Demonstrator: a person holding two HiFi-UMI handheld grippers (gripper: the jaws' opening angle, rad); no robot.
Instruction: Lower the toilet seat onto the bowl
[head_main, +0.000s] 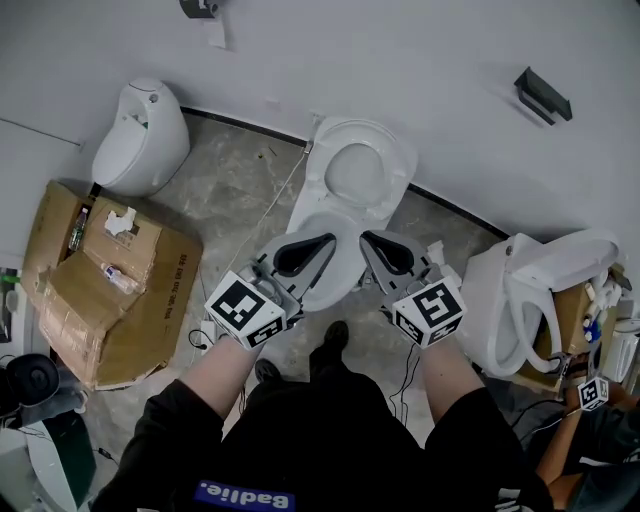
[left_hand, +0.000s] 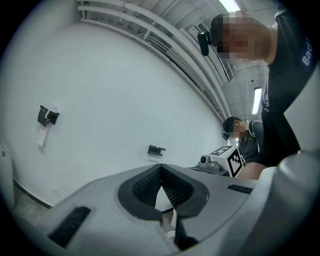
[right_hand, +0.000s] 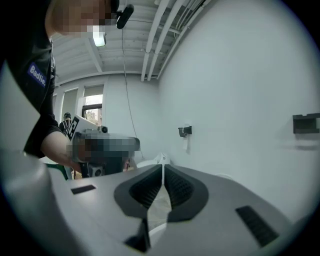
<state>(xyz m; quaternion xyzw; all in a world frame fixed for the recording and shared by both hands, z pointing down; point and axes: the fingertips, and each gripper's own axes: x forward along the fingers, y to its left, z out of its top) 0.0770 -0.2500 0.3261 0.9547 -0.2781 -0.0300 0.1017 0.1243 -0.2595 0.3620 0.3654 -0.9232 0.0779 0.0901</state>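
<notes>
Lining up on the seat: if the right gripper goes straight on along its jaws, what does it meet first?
Probably the raised toilet seat, whose white top edge shows just beyond the shut right gripper; the white wall stands behind it. Depth is unclear.

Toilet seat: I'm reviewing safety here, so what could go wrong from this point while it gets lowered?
1. The toilet seat stands upright, and the left claw and right claw are both shut and empty above the bowl. If it is nudged rather than gripped, the seat might drop and slam.
2. A cable trails across the floor left of the toilet, near where the person stands. A step could snag it.
</notes>
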